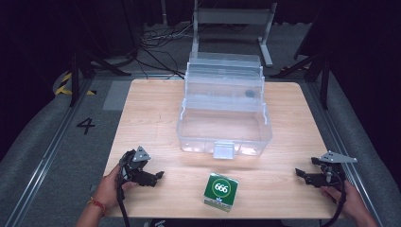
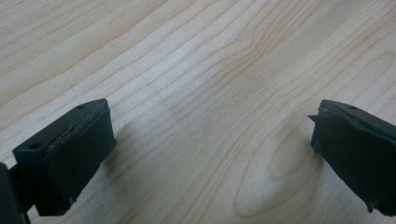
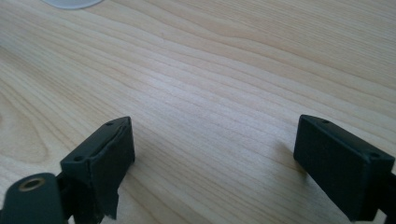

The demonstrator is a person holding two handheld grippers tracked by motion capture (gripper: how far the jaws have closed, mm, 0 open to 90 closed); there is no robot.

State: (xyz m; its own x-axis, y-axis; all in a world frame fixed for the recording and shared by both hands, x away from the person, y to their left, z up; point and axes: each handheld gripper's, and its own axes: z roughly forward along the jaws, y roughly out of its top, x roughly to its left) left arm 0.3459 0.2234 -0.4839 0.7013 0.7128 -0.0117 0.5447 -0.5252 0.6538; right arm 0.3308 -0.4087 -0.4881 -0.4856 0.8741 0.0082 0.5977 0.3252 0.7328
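Gaping wide, both grippers' jaws hold nothing.

High view: above the near side, looking forward and down on the whole bench (image 1: 142, 109). Gripper views: close, low, along their jaws; all share its wood.

Green box (image 1: 221, 190) (upright) near table edge

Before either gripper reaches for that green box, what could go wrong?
The green box stands near the table's front edge, so a nudge toward the person could tip it off. The clear bin's open lid stands tall behind it and might get knocked. Both grippers, left and right, could collide converging.
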